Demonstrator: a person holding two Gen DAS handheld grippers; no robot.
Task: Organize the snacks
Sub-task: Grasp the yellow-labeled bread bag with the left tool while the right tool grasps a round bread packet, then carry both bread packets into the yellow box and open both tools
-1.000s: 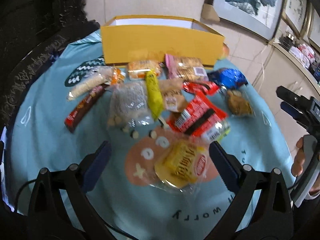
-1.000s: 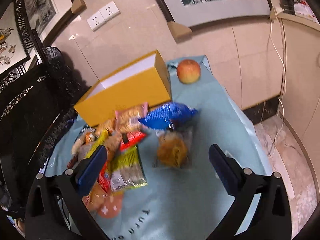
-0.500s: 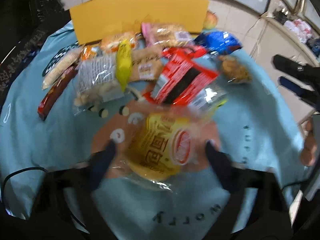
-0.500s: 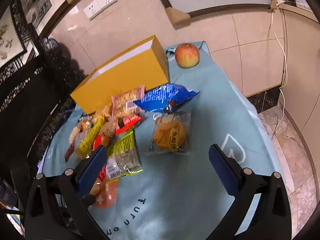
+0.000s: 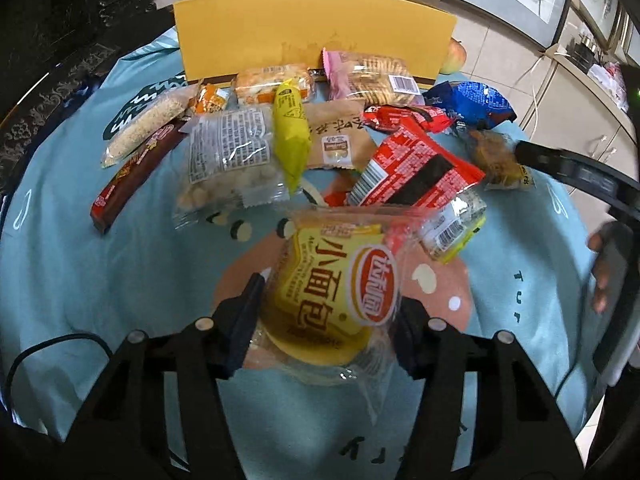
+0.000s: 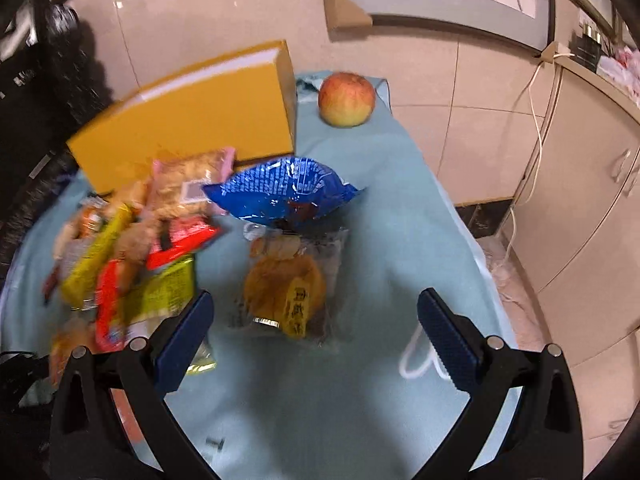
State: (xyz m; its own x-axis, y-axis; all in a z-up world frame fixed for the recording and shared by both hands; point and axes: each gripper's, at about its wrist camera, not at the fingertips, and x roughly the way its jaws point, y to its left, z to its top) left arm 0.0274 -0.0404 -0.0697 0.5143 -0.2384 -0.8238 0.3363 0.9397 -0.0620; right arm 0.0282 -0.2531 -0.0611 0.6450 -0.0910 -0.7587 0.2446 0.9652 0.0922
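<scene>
A yellow bread packet [image 5: 328,284] with a red oval logo lies at the near edge of a snack pile on the teal cloth [image 5: 80,264]. My left gripper [image 5: 330,292] straddles it. Its jaws are closing and the pads touch the wrapper's sides. In the right wrist view, my right gripper [image 6: 314,300] stands open above the cloth, apart from a clear packet with a brown pastry [image 6: 286,288] lying between and just beyond its fingers. A yellow cardboard box [image 5: 312,32] stands behind the pile.
The pile holds a red packet [image 5: 412,168], a blue packet [image 6: 280,190], a clear bag of small balls [image 5: 232,164], a long brown bar [image 5: 132,176] and several others. An apple [image 6: 347,98] sits right of the box. Dark carved furniture stands left; cabinets stand right.
My left gripper came down over the yellow bread packet and its fingers closed in from wide apart onto it. My right gripper swung in over the pastry packet, still open.
</scene>
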